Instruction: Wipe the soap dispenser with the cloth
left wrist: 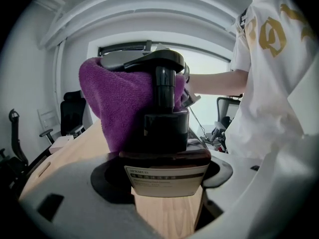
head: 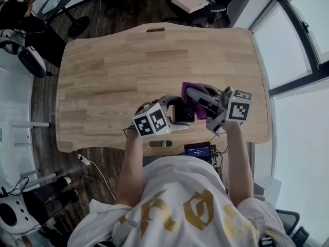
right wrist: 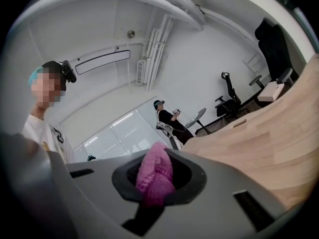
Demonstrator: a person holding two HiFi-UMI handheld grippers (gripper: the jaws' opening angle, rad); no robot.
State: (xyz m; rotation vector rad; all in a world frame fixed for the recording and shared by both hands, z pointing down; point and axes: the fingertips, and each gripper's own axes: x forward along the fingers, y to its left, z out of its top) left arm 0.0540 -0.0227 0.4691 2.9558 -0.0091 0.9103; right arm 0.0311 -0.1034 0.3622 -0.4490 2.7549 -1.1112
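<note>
Left gripper (left wrist: 164,174): fingers are closed on the lower body of the soap dispenser (left wrist: 164,128), a dark pump bottle with a pale label, upright over the near right part of the wooden bench (head: 113,71). Whether its base touches the wood cannot be told. Right gripper (right wrist: 157,183): fingers are nearly together, pinching a fold of the purple cloth (right wrist: 154,176). The cloth lies against the far side of the pump head and neck. The two grippers sit close together.
</note>
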